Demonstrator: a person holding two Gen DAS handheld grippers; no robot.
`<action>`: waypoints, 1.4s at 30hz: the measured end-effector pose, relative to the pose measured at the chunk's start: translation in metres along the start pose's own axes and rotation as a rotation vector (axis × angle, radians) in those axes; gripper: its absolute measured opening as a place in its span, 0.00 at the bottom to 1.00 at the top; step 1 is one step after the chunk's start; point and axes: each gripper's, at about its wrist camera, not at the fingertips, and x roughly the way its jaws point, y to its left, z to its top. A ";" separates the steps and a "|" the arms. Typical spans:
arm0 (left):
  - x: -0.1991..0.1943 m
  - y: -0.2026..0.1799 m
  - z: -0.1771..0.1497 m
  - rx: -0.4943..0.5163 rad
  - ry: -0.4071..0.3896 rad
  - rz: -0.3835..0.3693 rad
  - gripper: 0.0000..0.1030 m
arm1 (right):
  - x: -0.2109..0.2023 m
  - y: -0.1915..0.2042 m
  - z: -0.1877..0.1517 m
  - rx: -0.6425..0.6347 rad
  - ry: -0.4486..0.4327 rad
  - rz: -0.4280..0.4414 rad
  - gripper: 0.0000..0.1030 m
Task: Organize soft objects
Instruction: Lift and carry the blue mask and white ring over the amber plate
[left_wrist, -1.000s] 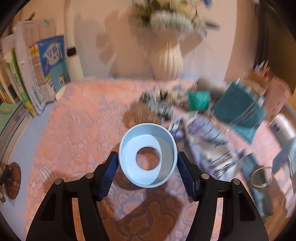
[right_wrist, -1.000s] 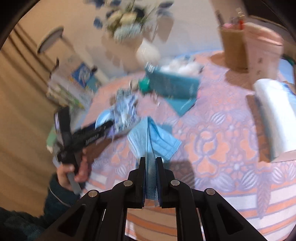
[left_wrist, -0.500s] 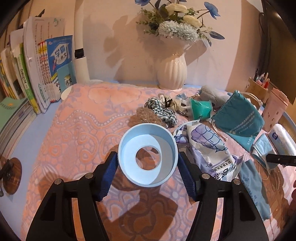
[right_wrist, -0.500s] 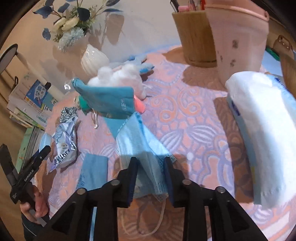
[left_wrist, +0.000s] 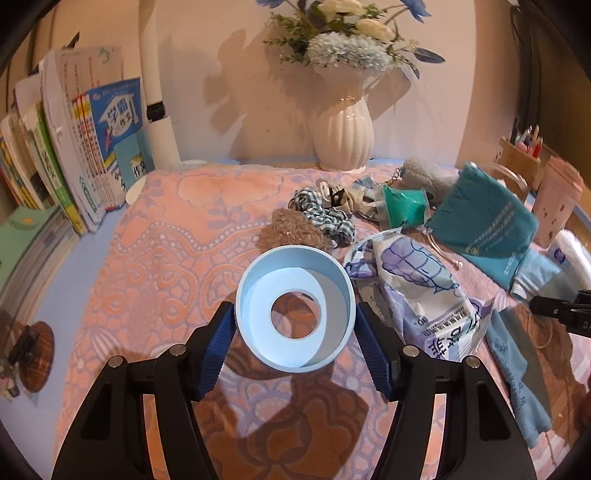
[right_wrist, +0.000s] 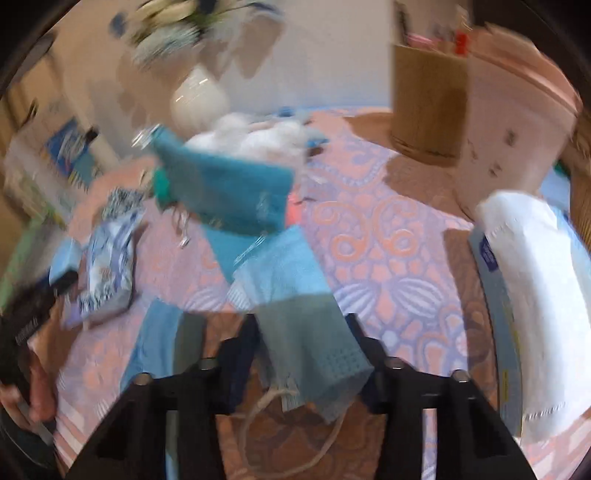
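Observation:
My left gripper (left_wrist: 295, 325) is shut on a light blue ring-shaped cup (left_wrist: 295, 310) and holds it above the pink patterned cloth (left_wrist: 166, 258). My right gripper (right_wrist: 301, 354) is open, its jaws standing wide on either side of a light blue face mask (right_wrist: 291, 295) that lies on the cloth; the view is blurred. A second blue mask (right_wrist: 155, 343) lies to its left. A teal pouch (right_wrist: 225, 192) and a printed tissue pack (left_wrist: 417, 295) lie further back. A checked scrunchie (left_wrist: 321, 214) and a brown fluffy piece (left_wrist: 291, 229) lie beyond the cup.
A white vase with flowers (left_wrist: 343, 125) stands at the back. Books (left_wrist: 74, 147) line the left edge. A pen holder (right_wrist: 428, 99), a pink cup (right_wrist: 517, 133) and a white wipes pack (right_wrist: 535, 302) stand at the right. A white plush (right_wrist: 255, 140) lies behind the pouch.
My right gripper has opened and let go of the blue mask, which now lies flat on the cloth. The left gripper holds the cup in the same place.

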 end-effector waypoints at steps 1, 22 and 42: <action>-0.003 -0.004 0.000 0.012 -0.005 0.013 0.61 | -0.002 0.002 -0.003 -0.009 -0.003 0.010 0.16; -0.125 -0.196 0.080 0.244 -0.199 -0.383 0.61 | -0.181 -0.104 -0.022 0.179 -0.367 -0.049 0.12; -0.074 -0.453 0.096 0.487 -0.026 -0.611 0.62 | -0.212 -0.310 -0.010 0.614 -0.313 -0.212 0.15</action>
